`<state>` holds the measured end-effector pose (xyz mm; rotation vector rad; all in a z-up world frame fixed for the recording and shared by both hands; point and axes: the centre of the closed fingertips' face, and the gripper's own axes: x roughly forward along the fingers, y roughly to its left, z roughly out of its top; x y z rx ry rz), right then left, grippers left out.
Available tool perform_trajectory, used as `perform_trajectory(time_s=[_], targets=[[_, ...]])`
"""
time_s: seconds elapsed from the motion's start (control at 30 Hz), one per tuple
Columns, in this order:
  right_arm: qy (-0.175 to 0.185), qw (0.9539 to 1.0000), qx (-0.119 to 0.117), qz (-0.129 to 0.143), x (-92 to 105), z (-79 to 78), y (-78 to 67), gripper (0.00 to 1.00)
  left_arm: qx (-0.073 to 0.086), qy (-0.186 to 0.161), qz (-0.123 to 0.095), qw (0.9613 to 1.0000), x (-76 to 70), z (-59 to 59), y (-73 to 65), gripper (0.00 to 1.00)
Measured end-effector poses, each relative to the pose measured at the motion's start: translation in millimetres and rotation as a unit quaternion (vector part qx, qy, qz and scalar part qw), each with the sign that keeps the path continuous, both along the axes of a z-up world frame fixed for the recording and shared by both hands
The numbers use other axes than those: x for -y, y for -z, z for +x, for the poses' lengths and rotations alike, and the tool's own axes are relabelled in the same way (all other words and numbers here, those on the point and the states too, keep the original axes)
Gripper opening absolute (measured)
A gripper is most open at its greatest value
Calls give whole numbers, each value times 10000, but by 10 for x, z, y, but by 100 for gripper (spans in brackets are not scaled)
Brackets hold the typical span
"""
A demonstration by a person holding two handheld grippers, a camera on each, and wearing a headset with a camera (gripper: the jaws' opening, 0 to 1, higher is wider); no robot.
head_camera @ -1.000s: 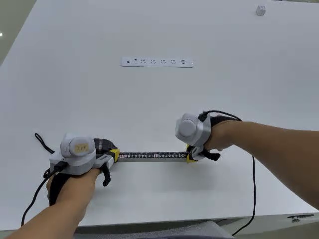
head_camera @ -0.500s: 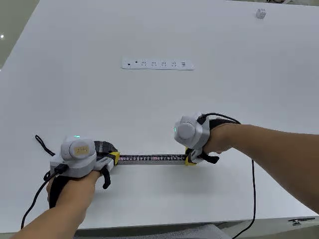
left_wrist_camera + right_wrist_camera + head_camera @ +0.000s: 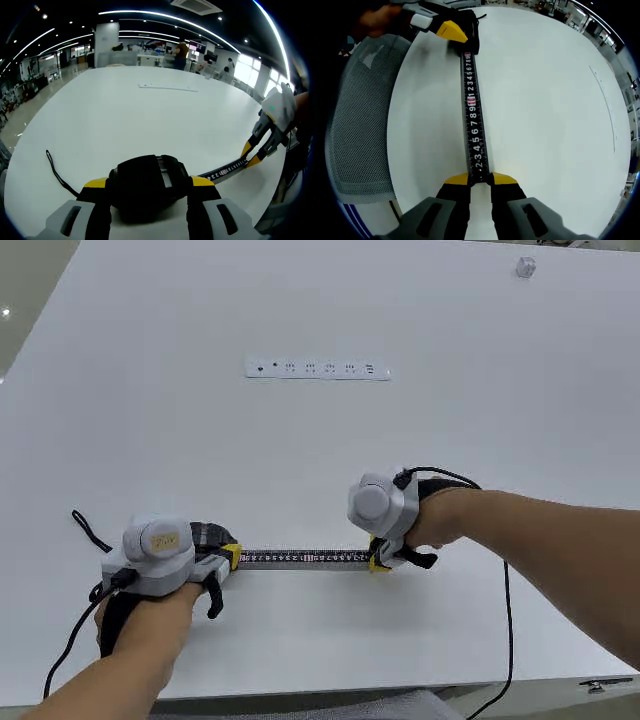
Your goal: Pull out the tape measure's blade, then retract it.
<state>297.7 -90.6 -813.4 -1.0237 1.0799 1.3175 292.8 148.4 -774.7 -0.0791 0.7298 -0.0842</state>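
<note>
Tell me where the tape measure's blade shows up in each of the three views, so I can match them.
Head view: the blade lies flat across the low centre of the picture.
Left gripper view: the blade runs from the lower middle out to the right, rising slightly.
Right gripper view: the blade runs straight up the middle from the bottom.
Shared landmark: the black case at one end of the blade.

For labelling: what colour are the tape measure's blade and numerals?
Flat black blade with white numerals, one marking red; clearest in right gripper view.
</note>
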Motion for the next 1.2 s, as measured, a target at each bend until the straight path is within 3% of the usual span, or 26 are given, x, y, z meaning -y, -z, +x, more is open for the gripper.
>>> perform_trajectory(time_s=[1.2], targets=[[0,9999,-5,108,-142,-12,-7,15,2,-1,-5,10000,6,-21,-29,57]])
